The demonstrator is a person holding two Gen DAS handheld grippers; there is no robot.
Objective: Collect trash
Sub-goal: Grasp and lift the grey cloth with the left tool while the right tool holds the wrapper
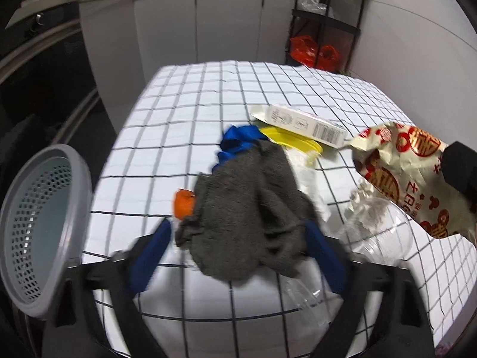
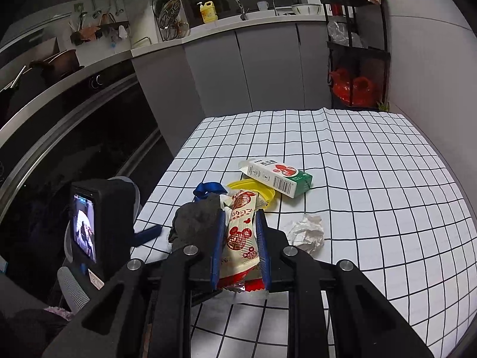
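left gripper [image 1: 238, 256] fingers spread astride grey cloth [image 1: 247, 208], not pinching | right gripper [image 2: 240, 250] clenched on snack wrapper [image 2: 241, 235] | cloth: soft, light, limp; pinch bunched middle

We see our right gripper [image 2: 240, 235] with black angular arms, four round silver screws and ridged blue pads; our left gripper [image 1: 238, 250] shows the same black frame and blue fingers [image 1: 149, 259].
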